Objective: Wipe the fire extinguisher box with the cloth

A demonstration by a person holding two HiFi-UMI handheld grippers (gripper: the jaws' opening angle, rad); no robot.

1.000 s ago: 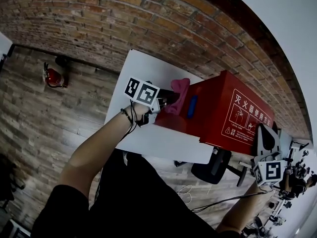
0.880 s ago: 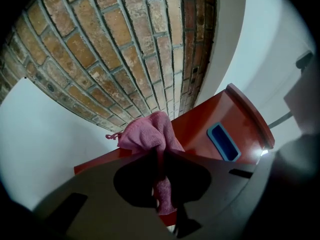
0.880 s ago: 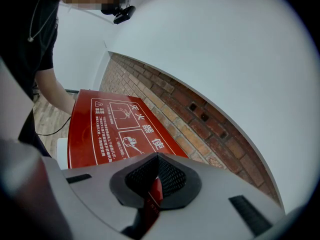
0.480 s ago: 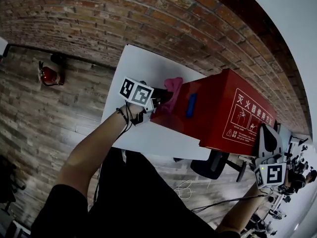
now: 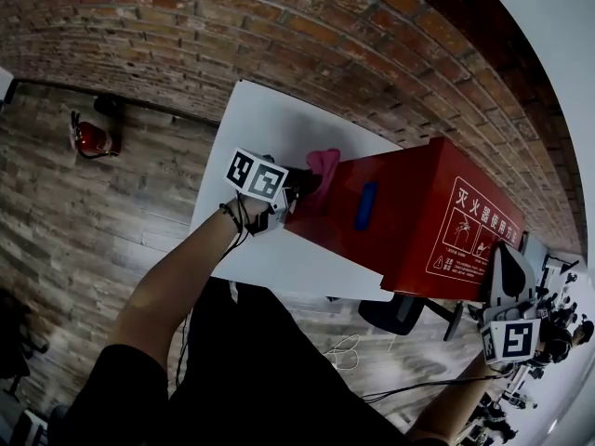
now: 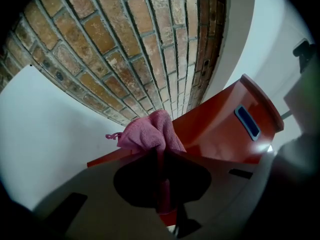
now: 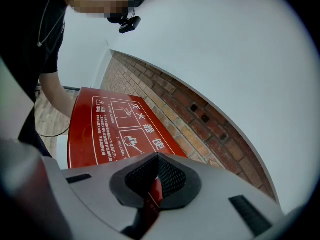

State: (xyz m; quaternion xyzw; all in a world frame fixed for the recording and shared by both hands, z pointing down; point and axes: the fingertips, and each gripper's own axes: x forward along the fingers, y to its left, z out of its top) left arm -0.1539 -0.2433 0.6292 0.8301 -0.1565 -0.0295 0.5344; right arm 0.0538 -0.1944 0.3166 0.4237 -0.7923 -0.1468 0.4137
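A brick wall [image 5: 279,45] runs across the top of the head view, with a wood-plank floor [image 5: 65,249] below it and a white table [image 5: 270,128] set against the wall. On the table lies the red fire extinguisher box [image 5: 418,212] - long, with white printed characters and diagrams on 1 face and a small blue handle [image 5: 365,206] on another. The person's bare forearm [image 5: 177,277] reaches up from the bottom of the head view to the box's left end. There the left gripper [image 6: 160,151] points roughly level at the box, its 2 jaws nearly together and clamped on a pink cloth [image 6: 150,131]. The cloth bunches out past the jaw tips and rests against the upper edge of the box at that end, with the brick wall just behind it. At the box's other end the right gripper [image 7: 157,159] tilts downward toward the printed face; its jaws are pressed together on a thin red edge of the box, which shows as a narrow red strip between the pads. On the floor well to the left of the table, near the foot of the wall, stands a small red extinguisher [image 5: 85,136] - apart from everything else. A dark office chair [image 5: 395,314] sits on the floor just below the table's near edge.
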